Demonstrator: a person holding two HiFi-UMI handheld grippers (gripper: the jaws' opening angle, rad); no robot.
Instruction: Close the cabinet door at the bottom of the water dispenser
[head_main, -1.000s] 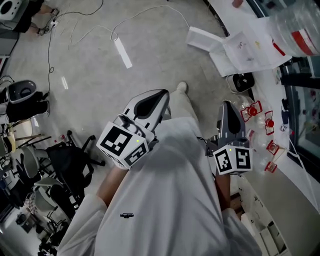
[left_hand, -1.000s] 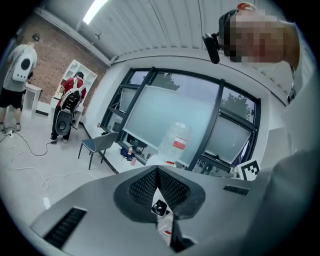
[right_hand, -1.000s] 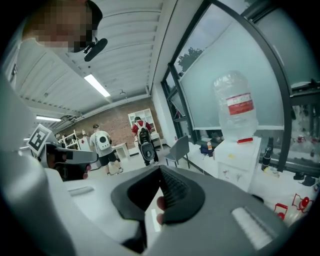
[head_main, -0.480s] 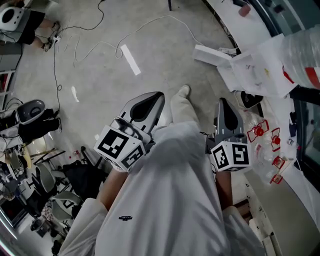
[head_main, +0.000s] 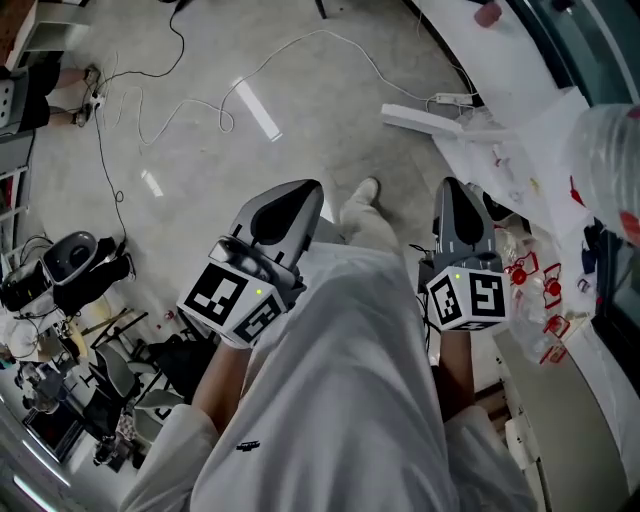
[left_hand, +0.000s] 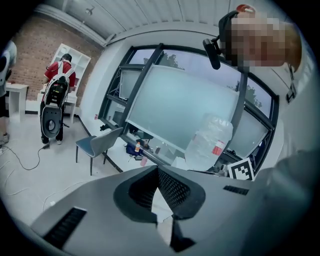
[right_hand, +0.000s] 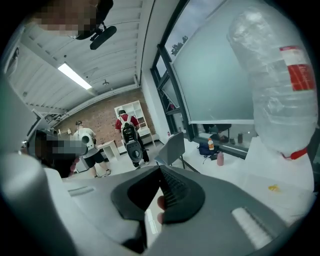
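The grey left gripper (head_main: 308, 190) and grey right gripper (head_main: 452, 188) are held closed and empty, probably for pushing, not grasping. The cabinet door is shown in no view; only the clear plastic water bottle (head_main: 612, 160) is seen at right. A white power strip (head_main: 420, 120) is laid across the floor ahead.

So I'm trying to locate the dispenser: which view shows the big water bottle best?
The right gripper view: the water bottle is large and close, red label clear. The left gripper view shows the bottle small and distant; the head view catches only part of the bottle at its right edge.
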